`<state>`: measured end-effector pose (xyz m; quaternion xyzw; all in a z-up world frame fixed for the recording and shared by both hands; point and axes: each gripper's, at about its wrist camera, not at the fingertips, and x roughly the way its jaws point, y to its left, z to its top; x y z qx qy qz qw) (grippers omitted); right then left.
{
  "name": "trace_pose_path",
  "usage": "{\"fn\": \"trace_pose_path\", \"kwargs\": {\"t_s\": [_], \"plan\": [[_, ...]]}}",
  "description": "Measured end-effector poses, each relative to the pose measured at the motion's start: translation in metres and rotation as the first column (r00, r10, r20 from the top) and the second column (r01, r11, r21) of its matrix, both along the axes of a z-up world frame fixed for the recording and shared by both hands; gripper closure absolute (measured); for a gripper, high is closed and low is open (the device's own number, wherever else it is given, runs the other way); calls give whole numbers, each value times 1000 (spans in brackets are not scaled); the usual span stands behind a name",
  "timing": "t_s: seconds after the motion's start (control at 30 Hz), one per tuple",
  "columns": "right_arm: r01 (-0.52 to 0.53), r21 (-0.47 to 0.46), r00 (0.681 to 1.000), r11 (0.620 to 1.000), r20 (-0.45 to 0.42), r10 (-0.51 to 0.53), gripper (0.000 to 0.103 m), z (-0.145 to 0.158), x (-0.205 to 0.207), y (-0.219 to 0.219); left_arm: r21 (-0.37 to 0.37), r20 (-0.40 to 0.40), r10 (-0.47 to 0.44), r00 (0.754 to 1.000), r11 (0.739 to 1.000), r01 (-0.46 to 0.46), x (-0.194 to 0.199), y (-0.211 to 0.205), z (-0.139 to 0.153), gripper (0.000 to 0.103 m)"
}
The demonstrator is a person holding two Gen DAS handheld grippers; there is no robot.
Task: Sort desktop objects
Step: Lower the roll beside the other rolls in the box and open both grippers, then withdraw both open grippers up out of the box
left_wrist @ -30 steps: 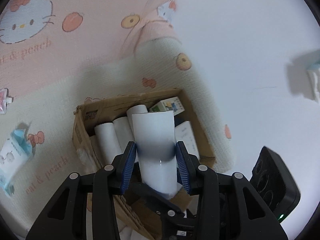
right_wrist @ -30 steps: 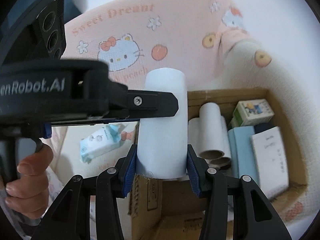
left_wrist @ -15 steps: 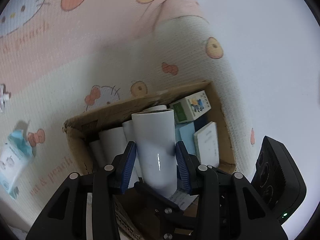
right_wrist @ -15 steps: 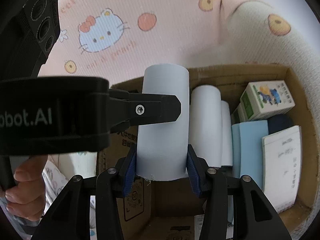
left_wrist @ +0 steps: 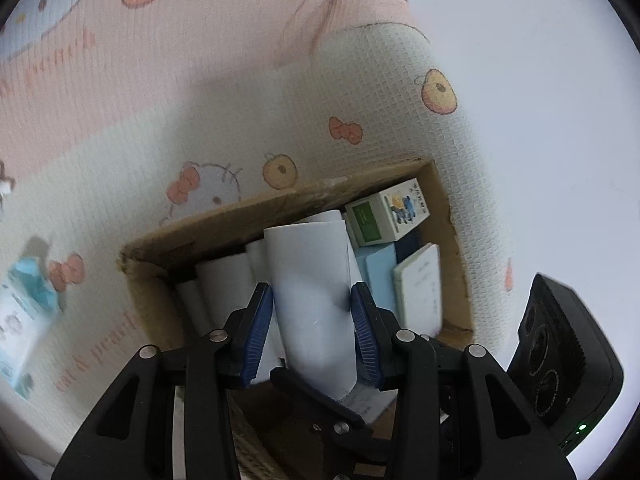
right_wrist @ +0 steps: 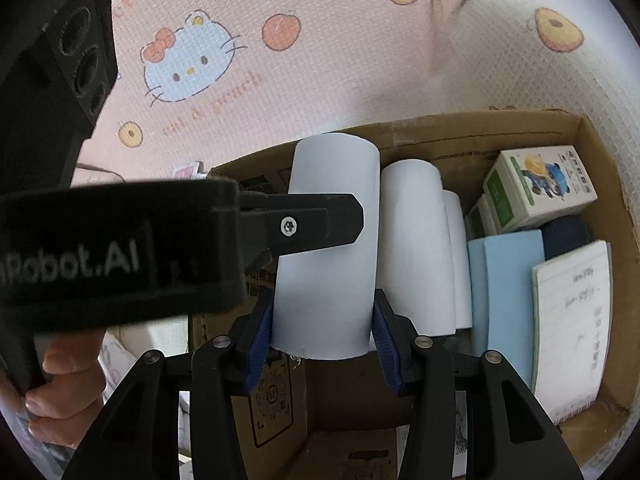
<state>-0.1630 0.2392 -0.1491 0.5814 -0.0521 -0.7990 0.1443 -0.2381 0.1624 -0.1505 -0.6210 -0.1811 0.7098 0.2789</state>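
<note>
Now best lowered level into the cardboard box (right_wrist: 592,140), left of the two rolls (right_wrist: 416,240) there: white roll (right_wrist: 332,248) half over its near wall, clamped by left gripper (left_wrist: 314,336) and right gripper (right_wrist: 324,340), both part-open.

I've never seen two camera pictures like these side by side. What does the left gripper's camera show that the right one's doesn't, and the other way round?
Only the left view shows the blue-and-white packet lying on the mat. Only the right view shows a hand gripping the other tool's handle, and the cartoon cat's whole face. Both show the white roll clamped by the left gripper and right gripper, over the cardboard box holding more rolls, a green-and-white carton and a notepad.
</note>
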Motion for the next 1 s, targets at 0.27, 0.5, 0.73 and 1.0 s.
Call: {"fn": "trace_pose_path", "kwargs": {"t_s": [0.27, 0.5, 0.73, 1.0], "plan": [[4, 9, 1000, 1000, -13, -4, 58, 8, 16, 13, 45, 58, -18, 998, 999, 15, -2, 10, -5, 58], [-53, -16, 998, 998, -48, 52, 57, 17, 31, 13, -53, 45, 8, 999, 999, -6, -7, 1, -10, 59], [-60, 29, 994, 998, -86, 62, 57, 25, 45, 9, -83, 32, -12, 999, 996, 15, -7, 4, -11, 59], [-48, 87, 993, 995, -106, 58, 57, 25, 46, 1, -246, -3, -35, 999, 969, 33, -4, 20, -13, 59]]}}
